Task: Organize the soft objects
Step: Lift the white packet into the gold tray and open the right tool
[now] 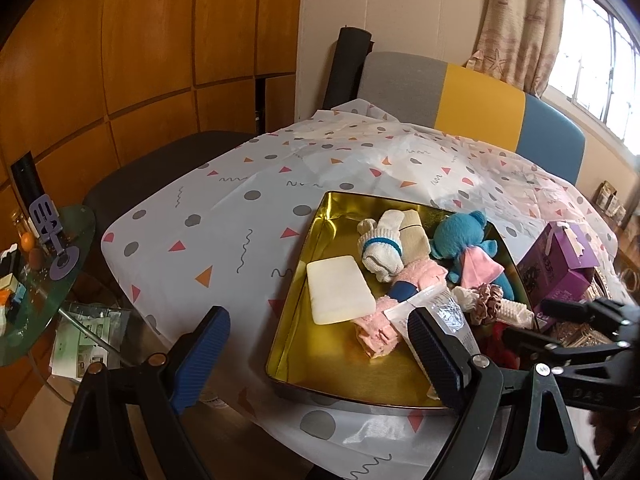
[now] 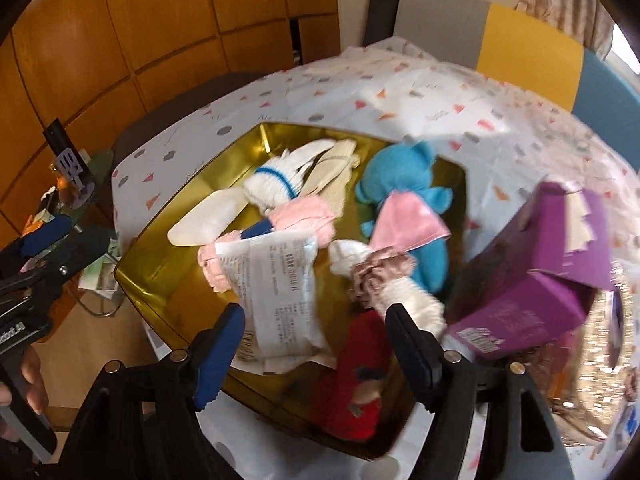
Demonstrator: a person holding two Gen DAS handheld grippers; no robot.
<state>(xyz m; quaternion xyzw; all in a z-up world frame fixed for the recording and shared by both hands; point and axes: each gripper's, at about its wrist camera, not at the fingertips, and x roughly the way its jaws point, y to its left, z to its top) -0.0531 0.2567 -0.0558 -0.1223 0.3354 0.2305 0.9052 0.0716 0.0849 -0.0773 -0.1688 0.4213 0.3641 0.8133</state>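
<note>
Both grippers stand spread and empty, but the right gripper (image 2: 314, 340) hangs just over the packet (image 2: 280, 296) in the tin (image 2: 160, 292), lengthwise toward it, nearer than the left gripper (image 1: 320, 356).

Blurred throughout in the right wrist view: print on the white packet (image 2: 276, 280) too smeared to read, purple box (image 2: 532, 288) lettering likewise. Red soft toy (image 2: 356, 384) partly hidden behind the right gripper (image 2: 316, 352) (face unreadable). Glittery item (image 2: 600, 344) cut off at the frame's right edge, kind not told. In the left wrist view, gold tray (image 1: 320, 360) near corner covered by a blue-padded finger (image 1: 436, 356); clutter on the glass side table (image 1: 44, 276) too small to name.
</note>
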